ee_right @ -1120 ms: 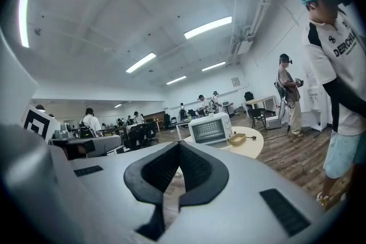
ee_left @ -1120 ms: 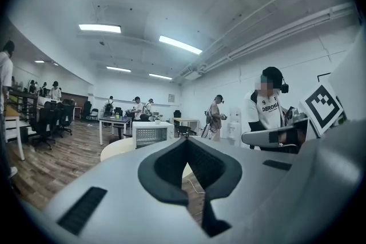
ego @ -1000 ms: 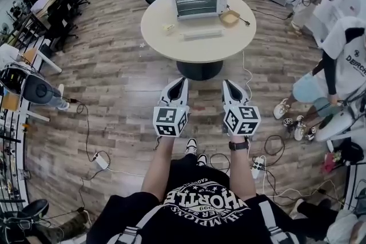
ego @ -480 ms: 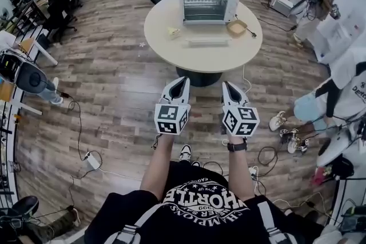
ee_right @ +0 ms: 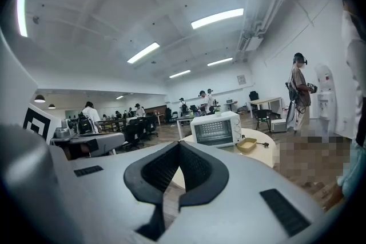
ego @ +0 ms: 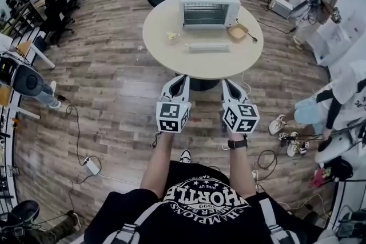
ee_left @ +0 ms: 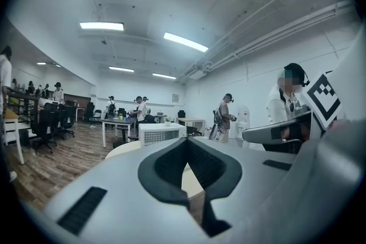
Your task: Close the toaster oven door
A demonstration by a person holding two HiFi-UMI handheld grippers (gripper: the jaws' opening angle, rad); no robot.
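**Both grippers closed and empty, short of the table**

Left gripper: jaws together, nothing between them; held level over the wood floor, tips at the near edge of the round table.

Right gripper: just beside the left, parallel to it; jaws likewise together and holding nothing.

Table, left to right: small yellowish item; white toaster oven at the far side, well apart from both grippers, front facing the person. Door position cannot be made out. A pale flat oblong piece lies in front of it; a tan dish sits at its right.
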